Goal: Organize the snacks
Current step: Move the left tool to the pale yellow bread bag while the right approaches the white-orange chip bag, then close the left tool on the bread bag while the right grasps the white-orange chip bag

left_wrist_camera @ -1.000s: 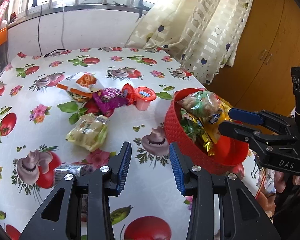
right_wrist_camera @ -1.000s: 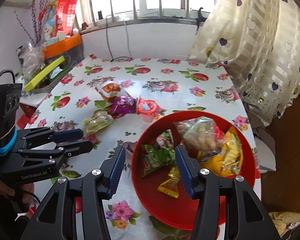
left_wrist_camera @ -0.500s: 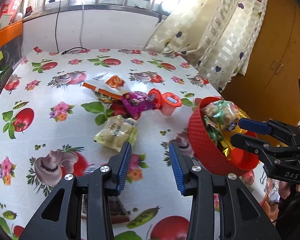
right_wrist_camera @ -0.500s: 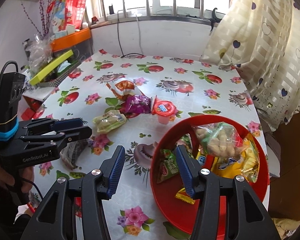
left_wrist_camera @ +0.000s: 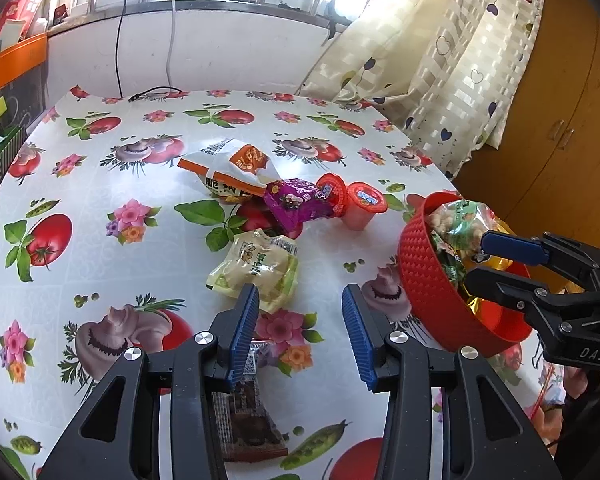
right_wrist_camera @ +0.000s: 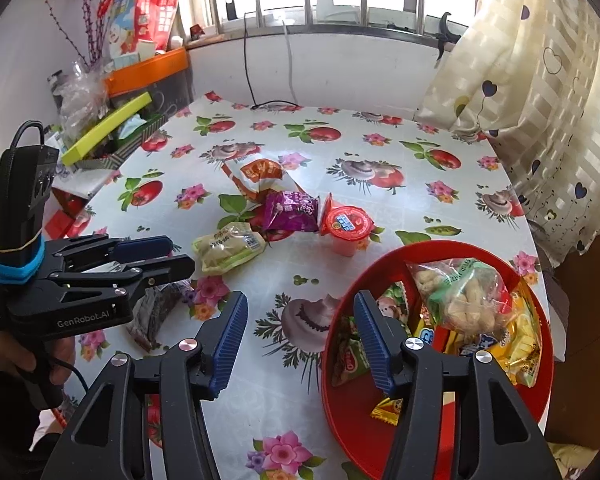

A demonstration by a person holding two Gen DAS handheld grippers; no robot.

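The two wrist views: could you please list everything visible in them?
Bowl: 1, red, table's right, holding several snack packets.
Jelly cups: 2, red-lidded, mid-table; one upright, one tipped.
Purple packet: 1, left of cups.
White-orange bag: 1, behind purple packet.
Pale yellow packet: 1, ahead of left claw.
Dark packet: 1, under left claw.
Tablecloth: 1, white, tomato print.
Curtain: 1, cream, right.
Left claw: open.
Right claw: open.

Black hand-held gripper [left_wrist_camera: 300,332], ribbed blue pads [left_wrist_camera: 242,330]
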